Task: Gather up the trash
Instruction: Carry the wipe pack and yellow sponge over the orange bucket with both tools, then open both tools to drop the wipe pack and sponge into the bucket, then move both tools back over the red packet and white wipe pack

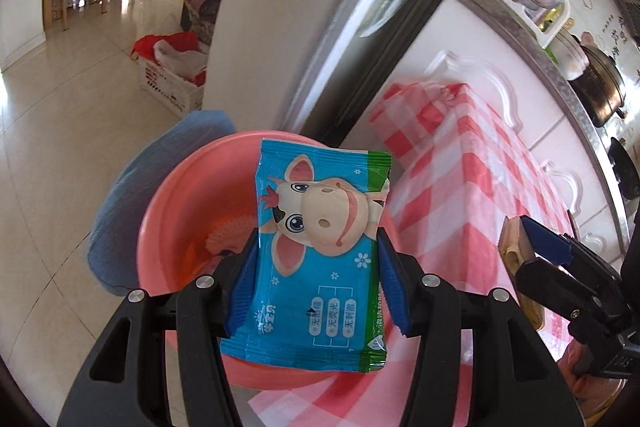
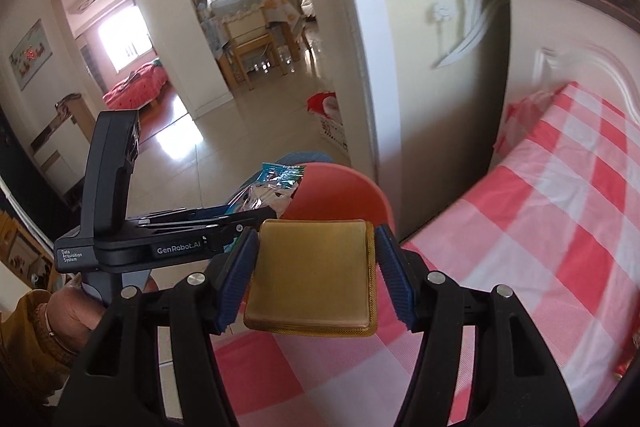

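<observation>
Gripping blue cartoon-cow wipes packet: left hand-held gripper; right hand-held gripper clamps gold sachet.

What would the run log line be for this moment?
left gripper: shut on blue cow wrapper | right gripper: shut on gold square packet | both near pink basin

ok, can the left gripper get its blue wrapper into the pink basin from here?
Probably yes. The left gripper, shut on the blue wrapper, already hangs over the open pink basin, with nothing between them. The right gripper stays off to the side.
</observation>
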Action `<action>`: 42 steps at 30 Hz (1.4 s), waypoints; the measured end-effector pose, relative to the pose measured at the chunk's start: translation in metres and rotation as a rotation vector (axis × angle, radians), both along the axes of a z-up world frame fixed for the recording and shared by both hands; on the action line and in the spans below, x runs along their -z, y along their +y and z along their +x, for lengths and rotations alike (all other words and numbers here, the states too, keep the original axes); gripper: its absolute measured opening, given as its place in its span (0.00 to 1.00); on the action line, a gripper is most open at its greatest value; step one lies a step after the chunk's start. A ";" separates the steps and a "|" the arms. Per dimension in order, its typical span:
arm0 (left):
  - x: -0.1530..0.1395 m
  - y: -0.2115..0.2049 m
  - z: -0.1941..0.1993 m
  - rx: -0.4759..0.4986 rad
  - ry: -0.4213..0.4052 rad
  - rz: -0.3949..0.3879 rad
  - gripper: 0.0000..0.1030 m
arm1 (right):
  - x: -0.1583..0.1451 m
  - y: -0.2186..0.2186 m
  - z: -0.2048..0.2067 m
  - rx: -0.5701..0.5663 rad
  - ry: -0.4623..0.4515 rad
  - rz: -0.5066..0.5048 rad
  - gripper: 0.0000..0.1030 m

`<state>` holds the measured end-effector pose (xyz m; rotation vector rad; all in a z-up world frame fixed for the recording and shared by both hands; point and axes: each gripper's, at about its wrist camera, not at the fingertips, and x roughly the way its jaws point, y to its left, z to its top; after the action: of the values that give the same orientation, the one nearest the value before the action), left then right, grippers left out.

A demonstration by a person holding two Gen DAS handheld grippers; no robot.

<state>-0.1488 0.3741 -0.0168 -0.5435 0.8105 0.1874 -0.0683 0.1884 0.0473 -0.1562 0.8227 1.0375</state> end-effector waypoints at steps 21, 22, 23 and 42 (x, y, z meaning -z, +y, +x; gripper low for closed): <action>0.015 0.022 0.001 -0.042 0.008 -0.014 0.55 | 0.027 0.034 0.013 -0.051 0.080 -0.070 0.79; 0.015 0.022 0.001 -0.042 0.007 -0.017 0.57 | 0.026 0.030 0.014 -0.037 0.090 -0.053 0.79; 0.015 0.021 0.001 -0.043 0.006 -0.016 0.59 | 0.026 0.026 0.015 -0.028 0.095 -0.041 0.79; -0.022 -0.032 0.003 0.065 -0.176 0.011 0.90 | -0.002 -0.093 0.007 0.232 0.011 0.153 0.96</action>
<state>-0.1454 0.3423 0.0056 -0.5150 0.6544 0.0828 -0.0608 0.0951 0.0496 0.0738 0.7483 0.8786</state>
